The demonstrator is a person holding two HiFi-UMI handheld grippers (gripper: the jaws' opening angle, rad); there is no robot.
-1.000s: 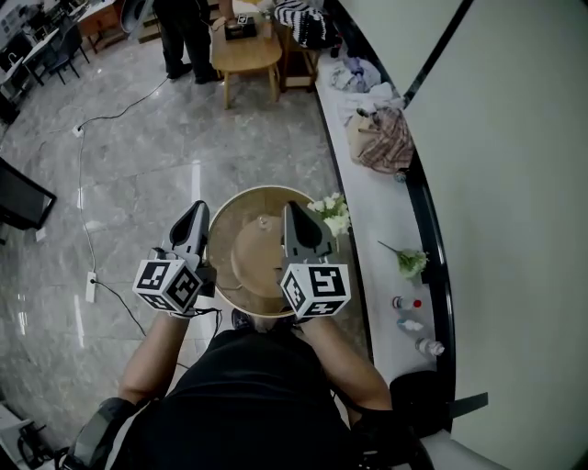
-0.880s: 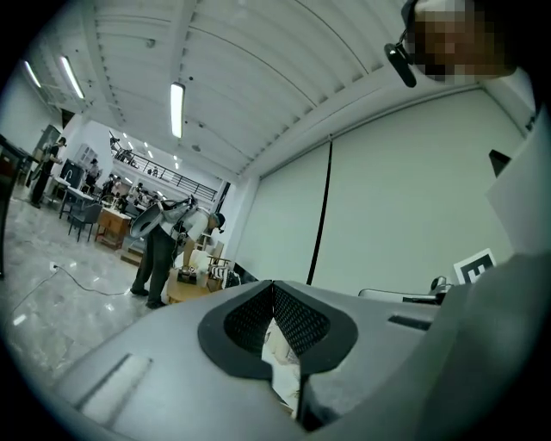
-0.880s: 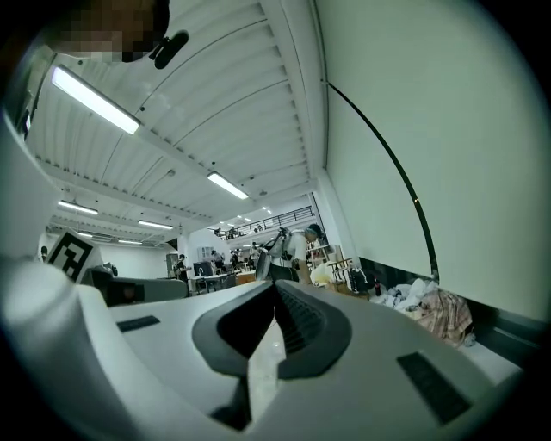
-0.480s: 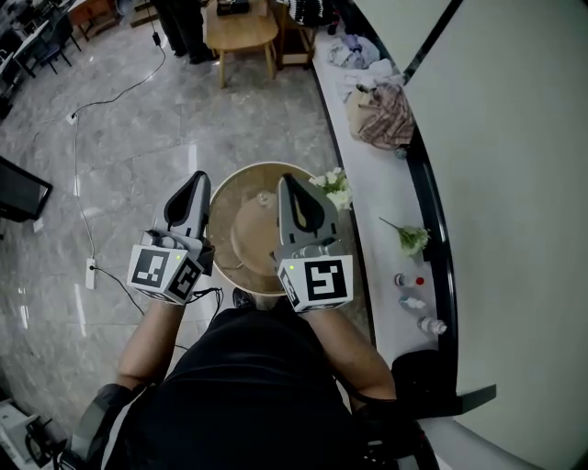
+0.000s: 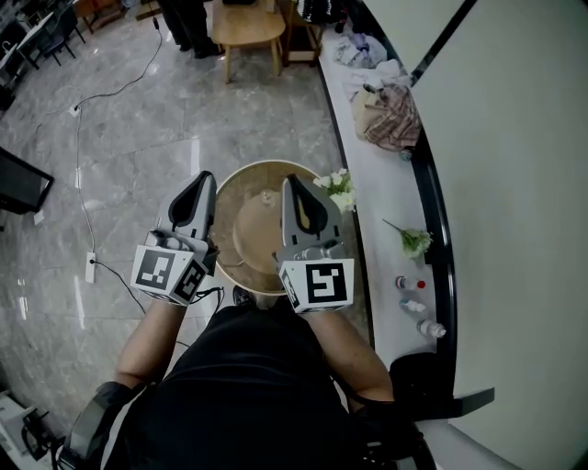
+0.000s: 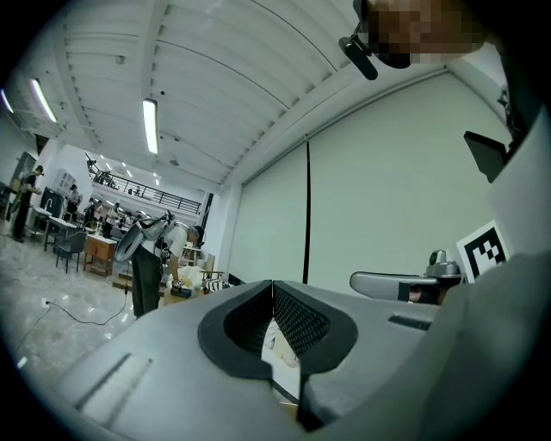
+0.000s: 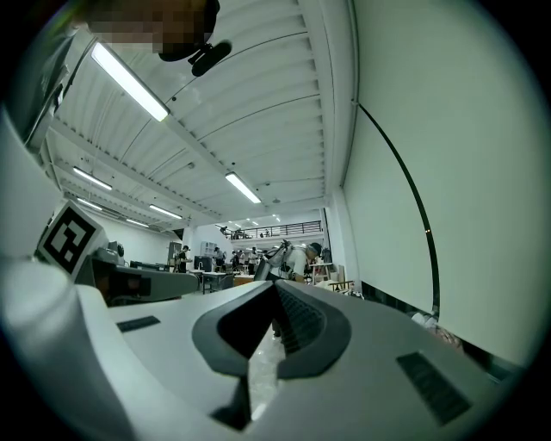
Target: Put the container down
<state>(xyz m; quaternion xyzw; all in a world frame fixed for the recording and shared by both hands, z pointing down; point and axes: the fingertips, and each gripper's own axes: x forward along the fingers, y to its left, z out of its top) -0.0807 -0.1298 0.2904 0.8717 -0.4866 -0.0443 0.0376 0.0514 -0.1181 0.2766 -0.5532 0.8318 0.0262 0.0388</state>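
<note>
A round tan container (image 5: 250,177) with a domed shape (image 5: 250,237) inside it sits low in front of my feet in the head view. My left gripper (image 5: 204,178) lies over its left rim, and my right gripper (image 5: 292,182) lies over its right half. Both point forward. From above I cannot tell whether either one touches the container. In the left gripper view my left gripper (image 6: 273,285) has its tips together. In the right gripper view my right gripper (image 7: 275,284) also has its tips together. Nothing shows clamped between either pair of tips.
A white ledge (image 5: 381,197) along the right wall carries white flowers (image 5: 335,190) close to the container, a green sprig (image 5: 413,240), small bottles (image 5: 409,286) and a bundle of cloth (image 5: 390,115). A cable (image 5: 83,165) crosses the marble floor. Farther off stand a wooden table (image 5: 248,27) and a person (image 5: 188,23).
Both grippers keep their places over the container and stay closed. Only the head view has drifted a little.
</note>
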